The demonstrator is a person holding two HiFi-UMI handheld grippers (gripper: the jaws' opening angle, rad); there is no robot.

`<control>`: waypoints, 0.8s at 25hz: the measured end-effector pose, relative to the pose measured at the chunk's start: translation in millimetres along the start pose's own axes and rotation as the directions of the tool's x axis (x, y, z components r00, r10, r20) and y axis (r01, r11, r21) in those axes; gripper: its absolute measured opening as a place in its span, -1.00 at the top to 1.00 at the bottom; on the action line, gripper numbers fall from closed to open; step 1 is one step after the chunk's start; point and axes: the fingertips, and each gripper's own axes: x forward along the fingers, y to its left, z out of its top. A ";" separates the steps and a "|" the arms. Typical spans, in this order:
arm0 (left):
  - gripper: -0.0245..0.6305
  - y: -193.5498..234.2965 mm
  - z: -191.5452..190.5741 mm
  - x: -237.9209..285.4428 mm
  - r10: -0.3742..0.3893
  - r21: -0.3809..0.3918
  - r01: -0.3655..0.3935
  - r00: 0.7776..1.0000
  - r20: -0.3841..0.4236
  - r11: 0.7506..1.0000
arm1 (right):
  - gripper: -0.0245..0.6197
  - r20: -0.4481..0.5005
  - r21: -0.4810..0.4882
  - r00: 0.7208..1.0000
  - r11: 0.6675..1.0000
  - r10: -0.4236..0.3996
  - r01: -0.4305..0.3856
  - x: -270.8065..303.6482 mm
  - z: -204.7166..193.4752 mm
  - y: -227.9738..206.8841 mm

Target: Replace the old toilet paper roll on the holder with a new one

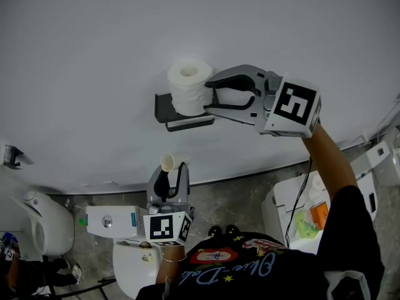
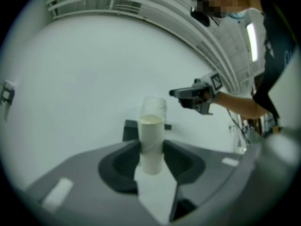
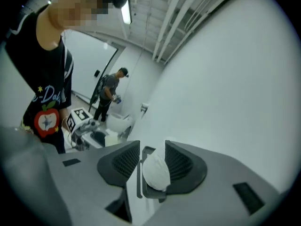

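The new toilet paper roll (image 1: 187, 86) sits on the wall holder (image 1: 164, 108) at frame centre, with the right hand-held gripper (image 1: 208, 95) released around it. Best to withdraw straight back so the jaws don't snag the paper. At lower centre, the left hand-held gripper (image 1: 170, 175) grasps the empty cardboard tube (image 1: 167, 162).

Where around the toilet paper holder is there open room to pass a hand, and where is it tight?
Bare wall lies above and left of the new roll on the holder, and below the holder down to the cardboard tube held in the left gripper. Tight on the roll's right, where the right gripper flanks it with open jaws.
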 end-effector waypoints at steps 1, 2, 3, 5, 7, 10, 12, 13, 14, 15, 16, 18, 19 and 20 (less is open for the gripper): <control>0.45 2.8 1.1 -2.0 0.008 0.003 -0.008 1.000 0.001 1.000 | 0.46 -0.063 -0.059 0.997 0.998 0.033 -0.036 6.5 -4.8 -3.4; 0.45 5.7 2.1 -4.0 0.015 0.007 -0.015 1.000 0.002 1.000 | 0.45 -0.125 -0.109 0.991 0.992 0.053 -0.067 12.1 -9.6 -7.5; 0.45 8.5 2.8 -5.9 0.023 0.009 -0.023 1.000 0.003 1.000 | 0.45 -0.178 -0.141 0.982 0.986 0.064 -0.090 16.5 -12.9 -12.3; 0.45 13.1 3.9 -9.2 0.036 0.008 -0.036 0.999 0.002 0.999 | 0.44 -0.243 -0.162 0.967 0.980 0.078 -0.120 22.2 -13.7 -23.1; 0.45 15.8 4.5 -11.7 0.047 0.010 -0.047 0.999 -0.002 0.999 | 0.44 -0.281 -0.149 0.954 0.977 0.105 -0.151 25.9 -11.3 -31.9; 0.46 19.8 2.9 -14.8 0.064 0.006 -0.063 0.998 -0.001 0.998 | 0.44 -0.377 -0.117 0.909 0.965 0.176 -0.235 33.8 -18.5 -34.4; 0.45 23.4 2.4 -16.5 0.075 0.007 -0.075 0.997 -0.002 0.997 | 0.43 -0.421 -0.097 0.882 0.956 0.213 -0.277 39.6 -23.7 -35.6; 0.45 25.5 2.0 -17.3 0.082 0.007 -0.082 0.997 -0.003 0.997 | 0.43 -0.432 -0.081 0.872 0.954 0.229 -0.290 41.3 -24.2 -36.8; 0.45 27.7 1.8 -18.0 0.089 0.006 -0.089 0.996 -0.002 0.996 | 0.43 -0.445 -0.064 0.863 0.952 0.240 -0.298 42.4 -24.0 -38.6; 0.45 29.6 1.7 -18.5 0.095 0.003 -0.095 0.995 -0.001 0.995 | 0.40 -0.466 -0.053 0.850 0.951 0.247 -0.306 43.1 -24.4 -40.5; 0.45 31.2 1.8 -19.0 0.102 0.001 -0.102 0.995 0.001 0.995 | 0.37 -0.493 -0.048 0.832 0.947 0.254 -0.318 44.1 -25.7 -41.6; 0.45 32.8 0.8 -19.9 0.111 -0.007 -0.111 0.994 0.003 0.994 | 0.35 -0.552 -0.039 0.786 0.934 0.277 -0.356 47.4 -29.5 -39.8; 0.45 33.0 -0.1 -20.0 0.114 -0.012 -0.114 0.993 0.004 0.993 | 0.35 -0.582 -0.033 0.760 0.925 0.290 -0.379 49.3 -31.8 -37.8; 0.45 33.0 -1.0 -20.1 0.117 -0.017 -0.116 0.993 0.004 0.993 | 0.34 -0.609 -0.029 0.734 0.916 0.302 -0.401 51.2 -34.1 -35.6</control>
